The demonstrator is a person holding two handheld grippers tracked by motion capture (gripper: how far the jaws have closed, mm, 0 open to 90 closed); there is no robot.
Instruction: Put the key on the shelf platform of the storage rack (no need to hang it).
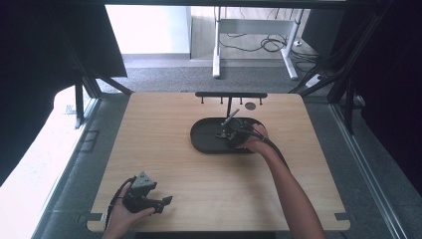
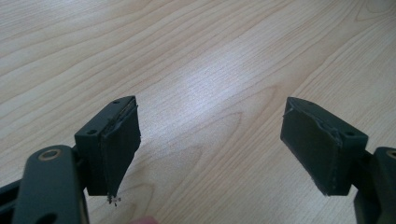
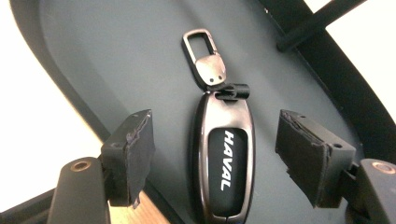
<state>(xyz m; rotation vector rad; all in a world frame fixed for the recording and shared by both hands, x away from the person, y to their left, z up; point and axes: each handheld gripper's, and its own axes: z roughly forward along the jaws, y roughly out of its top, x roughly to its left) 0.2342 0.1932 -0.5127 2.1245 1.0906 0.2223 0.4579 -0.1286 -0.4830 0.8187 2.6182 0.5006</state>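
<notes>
Key fob (image 3: 224, 163) already down in tray (image 3: 116, 56) — right tongs (image 3: 215, 158) wide, let go; left tongs (image 2: 210, 144) wide, idle over table (image 2: 196, 56).

Key fob (image 3: 224, 163) lies in tray (image 3: 116, 60), between right tool's (image 3: 215, 161) jaws.

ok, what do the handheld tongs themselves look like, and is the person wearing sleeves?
Both are black. The left tongs carry a grey three-cornered plate on top; the right tongs trail a black cable. The pads are dark, rectangular, frayed at the edges. No sleeves show on the forearms.
</notes>
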